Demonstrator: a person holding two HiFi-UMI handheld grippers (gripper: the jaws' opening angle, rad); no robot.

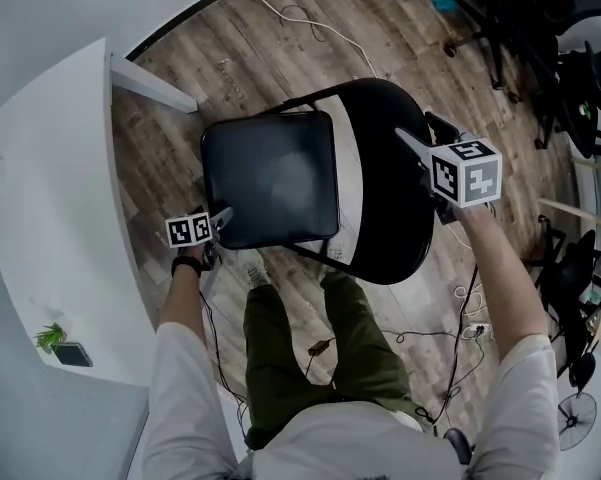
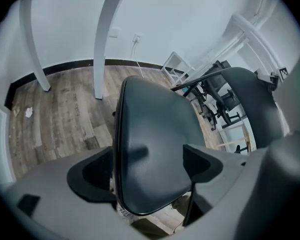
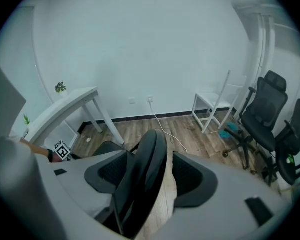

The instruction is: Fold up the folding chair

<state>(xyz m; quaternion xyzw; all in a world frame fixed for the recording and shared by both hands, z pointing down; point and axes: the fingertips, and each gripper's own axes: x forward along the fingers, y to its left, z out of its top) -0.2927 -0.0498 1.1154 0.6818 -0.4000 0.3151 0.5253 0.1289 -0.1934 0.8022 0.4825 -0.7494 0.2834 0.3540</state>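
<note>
A black folding chair stands open on the wood floor, its seat (image 1: 270, 178) flat and its rounded backrest (image 1: 385, 188) to the right. My left gripper (image 1: 220, 218) is at the seat's near left corner. In the left gripper view its jaws (image 2: 149, 169) stand wide with the seat (image 2: 150, 129) between them, so it is open. My right gripper (image 1: 425, 136) straddles the backrest's top edge. The backrest (image 3: 147, 159) lies against the left pad, but a strip of floor shows before the right pad, so this gripper (image 3: 149, 176) is open too.
A white desk (image 1: 50, 188) with a slanted leg (image 1: 155, 86) runs along the left. Black office chairs (image 1: 540, 18) crowd the far right, near a white rack (image 3: 214, 104). Cables (image 1: 450, 328) trail on the floor by the person's legs (image 1: 310, 338).
</note>
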